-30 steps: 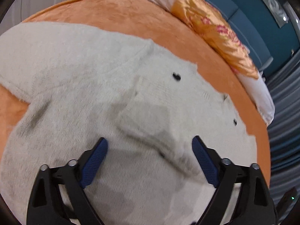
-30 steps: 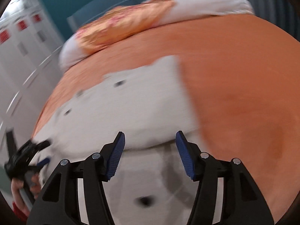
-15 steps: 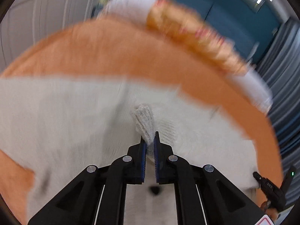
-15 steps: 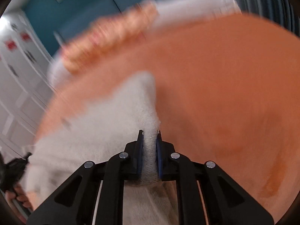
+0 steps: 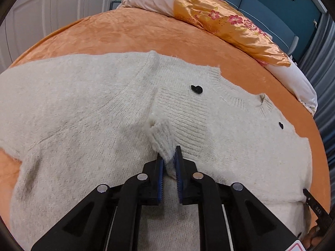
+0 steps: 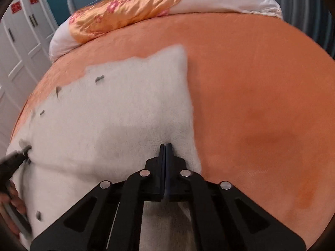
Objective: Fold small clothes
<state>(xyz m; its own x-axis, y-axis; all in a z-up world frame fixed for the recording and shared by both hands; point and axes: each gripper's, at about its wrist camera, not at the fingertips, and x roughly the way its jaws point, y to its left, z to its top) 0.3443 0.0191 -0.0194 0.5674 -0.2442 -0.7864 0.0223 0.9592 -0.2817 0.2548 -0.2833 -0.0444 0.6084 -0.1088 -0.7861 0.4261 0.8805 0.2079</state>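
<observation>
Fuzzy cream knit cardigan [image 5: 88, 108] on plush orange bedspread [image 6: 261, 87], ribbed cuff [image 5: 165, 140] and edge pinched in both jaws.

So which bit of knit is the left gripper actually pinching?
Start at the orange bedspread, where a cream cardigan lies flat. The left gripper pinches a ribbed cuff lying on the cardigan, below the black button; its ribbing differs from the fuzzy knit around.

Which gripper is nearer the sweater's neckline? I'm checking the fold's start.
Left. The left gripper pinches the sweater just below the neckline; the right gripper grips its far side edge.
</observation>
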